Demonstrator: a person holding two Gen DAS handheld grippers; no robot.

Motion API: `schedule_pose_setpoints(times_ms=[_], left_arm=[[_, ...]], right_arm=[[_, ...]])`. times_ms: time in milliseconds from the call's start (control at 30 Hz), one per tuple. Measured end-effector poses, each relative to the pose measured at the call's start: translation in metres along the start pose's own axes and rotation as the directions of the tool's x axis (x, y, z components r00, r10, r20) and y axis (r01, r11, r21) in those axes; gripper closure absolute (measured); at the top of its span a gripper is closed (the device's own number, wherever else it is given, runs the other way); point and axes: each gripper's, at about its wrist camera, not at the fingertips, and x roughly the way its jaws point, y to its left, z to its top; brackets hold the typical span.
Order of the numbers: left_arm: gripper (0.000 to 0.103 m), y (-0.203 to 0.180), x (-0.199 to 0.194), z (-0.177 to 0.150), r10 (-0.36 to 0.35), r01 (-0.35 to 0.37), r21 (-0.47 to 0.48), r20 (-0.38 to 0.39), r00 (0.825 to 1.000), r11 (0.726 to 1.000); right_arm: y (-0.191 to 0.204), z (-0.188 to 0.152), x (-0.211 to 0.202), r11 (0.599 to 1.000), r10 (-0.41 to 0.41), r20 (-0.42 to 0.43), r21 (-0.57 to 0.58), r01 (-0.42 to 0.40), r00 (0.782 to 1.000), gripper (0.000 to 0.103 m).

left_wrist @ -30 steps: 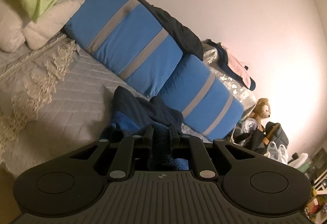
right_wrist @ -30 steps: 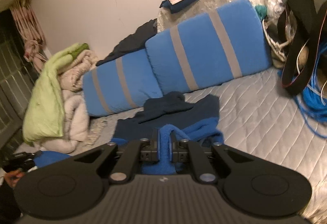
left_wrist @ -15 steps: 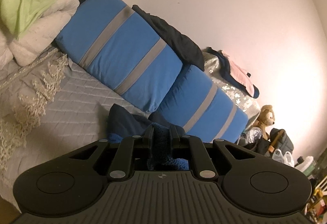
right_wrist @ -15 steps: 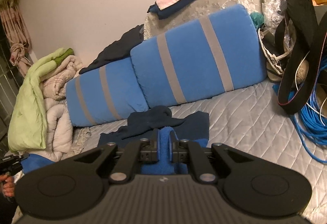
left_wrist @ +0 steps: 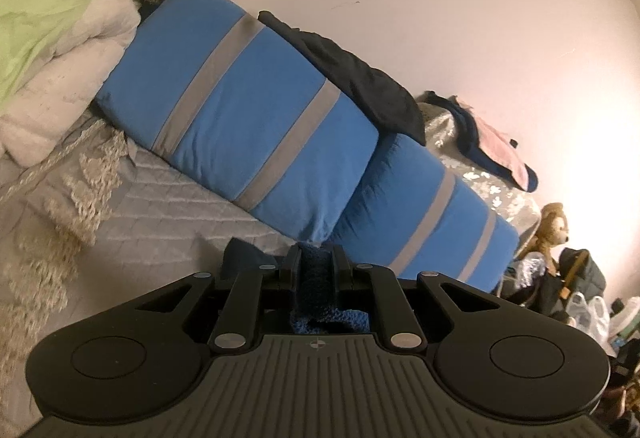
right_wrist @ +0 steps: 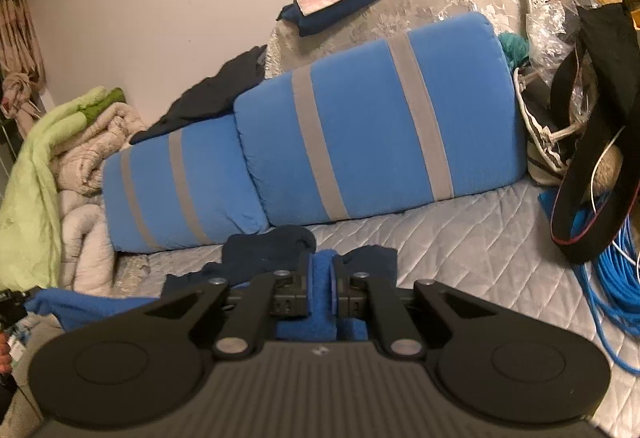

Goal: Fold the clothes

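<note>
the blue fleece garment is low over the quilted bed, pinched in both my hand-held grippers. right one is clamped on a bright blue fold, left one on a darker fold. most of the garment's hidden under the gripper bodies. striped blue pillows sit behind.

Black claw, ribbed grey base, silver rivets
</note>
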Motion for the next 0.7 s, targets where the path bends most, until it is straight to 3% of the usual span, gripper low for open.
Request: schedule_pose_setpoints(times_ms=[333, 700], left_arm=[[0.088, 0.008, 0.071, 0.014, 0.106, -0.106, 0.006, -0.032, 0.994, 0.994], [0.088, 0.026, 0.148, 0.016, 0.208, -0.206, 0.032, -0.13, 0.969, 0.978]], right_arm=[[-0.017, 0.014, 0.069, 0.997, -0.074, -0.033, -0.014, 0.073, 0.997, 0.094], [-0.049, 0.005, 0.159, 0.99, -0.144, -0.114, -0.018, 0.143, 0.983, 0.094]])
